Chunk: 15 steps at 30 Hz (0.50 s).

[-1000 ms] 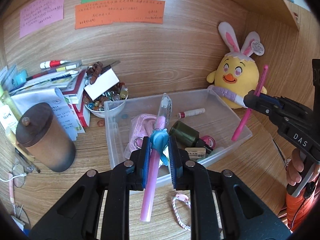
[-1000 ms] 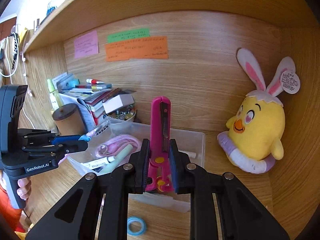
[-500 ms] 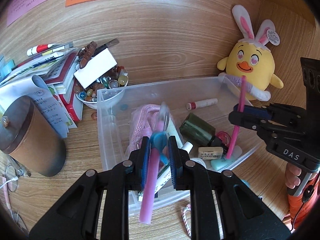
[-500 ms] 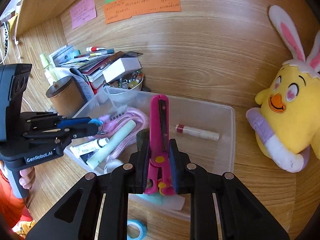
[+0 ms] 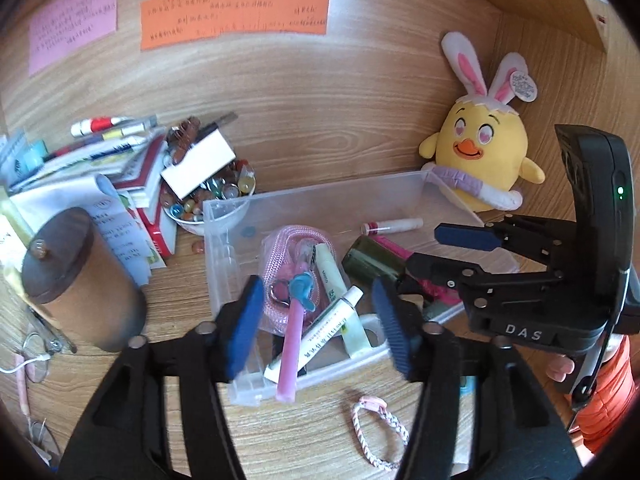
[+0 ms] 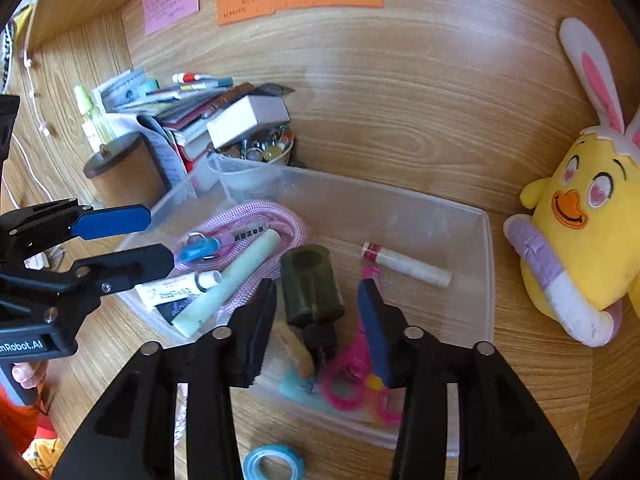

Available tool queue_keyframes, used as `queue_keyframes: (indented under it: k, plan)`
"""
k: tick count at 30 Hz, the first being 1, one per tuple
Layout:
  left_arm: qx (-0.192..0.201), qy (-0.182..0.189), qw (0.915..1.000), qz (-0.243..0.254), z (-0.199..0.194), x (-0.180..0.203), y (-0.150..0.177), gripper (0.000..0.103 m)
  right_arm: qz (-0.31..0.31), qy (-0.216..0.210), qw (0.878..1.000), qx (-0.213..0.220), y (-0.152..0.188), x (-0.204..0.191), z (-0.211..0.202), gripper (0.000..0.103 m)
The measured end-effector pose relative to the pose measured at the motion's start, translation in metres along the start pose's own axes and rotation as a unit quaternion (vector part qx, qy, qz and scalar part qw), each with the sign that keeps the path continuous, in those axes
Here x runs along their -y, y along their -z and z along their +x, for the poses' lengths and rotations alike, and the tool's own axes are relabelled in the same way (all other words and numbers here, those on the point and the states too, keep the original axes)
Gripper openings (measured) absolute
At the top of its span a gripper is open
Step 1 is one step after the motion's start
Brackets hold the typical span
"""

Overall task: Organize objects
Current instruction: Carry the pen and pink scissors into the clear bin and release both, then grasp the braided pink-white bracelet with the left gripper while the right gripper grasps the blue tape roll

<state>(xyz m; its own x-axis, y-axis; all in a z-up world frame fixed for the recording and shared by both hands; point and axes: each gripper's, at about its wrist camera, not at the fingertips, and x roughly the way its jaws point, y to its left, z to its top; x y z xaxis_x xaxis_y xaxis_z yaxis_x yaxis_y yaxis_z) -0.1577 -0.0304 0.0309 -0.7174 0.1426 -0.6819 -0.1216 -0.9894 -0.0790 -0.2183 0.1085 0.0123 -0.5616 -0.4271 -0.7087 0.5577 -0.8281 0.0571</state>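
Note:
A clear plastic bin [image 5: 320, 192] [image 6: 400, 196] sits on the wooden desk. My left gripper [image 5: 316, 286] [image 6: 160, 236] hovers over its front left, jaws opening. The pink pen with a blue charm [image 5: 292, 340] [image 6: 200, 246] lies loose between them, across the pink rope [image 6: 256, 216] and over the front rim. My right gripper [image 6: 317, 286] [image 5: 424, 250] hangs over the bin's right half, jaws opening, touching nothing. The pink scissors [image 6: 352, 376] [image 5: 424, 276] lie free in the bin beside a dark green bottle [image 6: 312, 284].
A yellow plush chick [image 6: 580, 232] sits right of the bin. A brown lidded canister [image 5: 76, 276], a stack of books and a bowl of marbles [image 5: 208, 196] crowd the left. A braided bracelet [image 5: 376, 432] and a blue tape ring [image 6: 272, 464] lie in front of the bin.
Both grippers were shut, the left on the pink pen, the right on the pink scissors. Both came down over the bin and let go; pen and scissors now lie in it.

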Motion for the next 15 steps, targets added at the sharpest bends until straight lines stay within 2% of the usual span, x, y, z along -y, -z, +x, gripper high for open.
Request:
queue_keyframes:
  k: [3,9,15]
  plan:
    - [0.013,-0.005,0.9998,-0.011,-0.012,0.000,0.003,0.089,-0.001,0.007,1.000,0.016,0.003,-0.002,-0.016,0.054]
    - [0.016,-0.018,0.9996,-0.013,-0.026,0.002,0.016,0.089,-0.008,0.015,0.999,0.047,0.020,-0.008,-0.052,0.071]
    - [0.007,-0.030,0.9995,-0.005,-0.033,0.006,0.036,0.096,-0.017,0.029,0.998,0.054,0.043,-0.014,-0.068,0.076]
